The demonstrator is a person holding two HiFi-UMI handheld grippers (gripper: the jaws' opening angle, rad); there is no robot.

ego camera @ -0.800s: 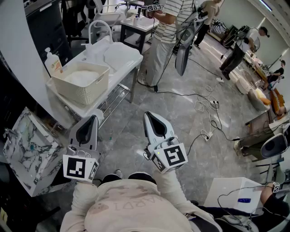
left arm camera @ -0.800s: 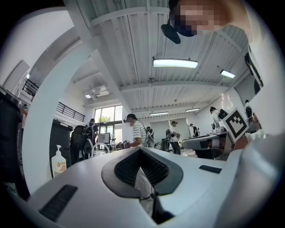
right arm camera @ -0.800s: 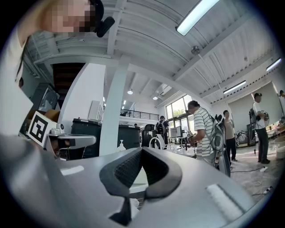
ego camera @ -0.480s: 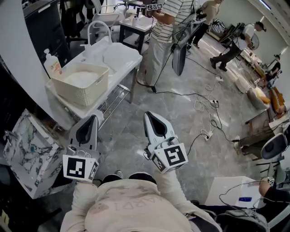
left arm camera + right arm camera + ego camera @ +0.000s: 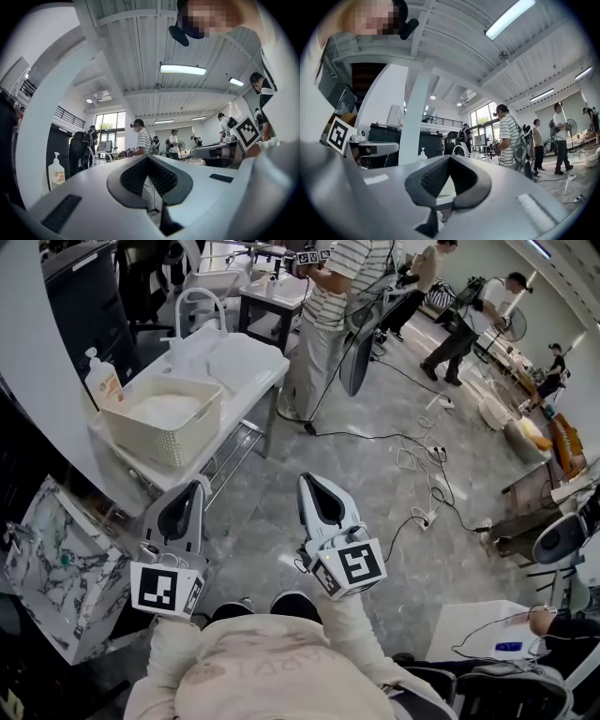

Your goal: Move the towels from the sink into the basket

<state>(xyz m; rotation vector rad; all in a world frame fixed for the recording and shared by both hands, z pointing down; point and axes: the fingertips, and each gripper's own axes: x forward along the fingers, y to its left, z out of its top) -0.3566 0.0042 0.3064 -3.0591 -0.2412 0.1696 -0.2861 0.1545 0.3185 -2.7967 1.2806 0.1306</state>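
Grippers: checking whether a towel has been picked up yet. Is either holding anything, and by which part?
Nothing is held. The left gripper and right gripper both have their jaws shut together, empty, short of the basket.

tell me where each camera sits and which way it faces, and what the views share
Head view: on the person's head, looking steeply down at white woven plastic basket and white sink stand; shows cream sleeves, left claw and right claw, both shut.
Left gripper view: on the left claw, looking roughly level along its closed jaws; right claw's marker cube at right.
Right gripper view: on the right claw, facing likewise; left claw's marker cube at left.
Shared: all three show the striped-shirted person and white pump bottle.
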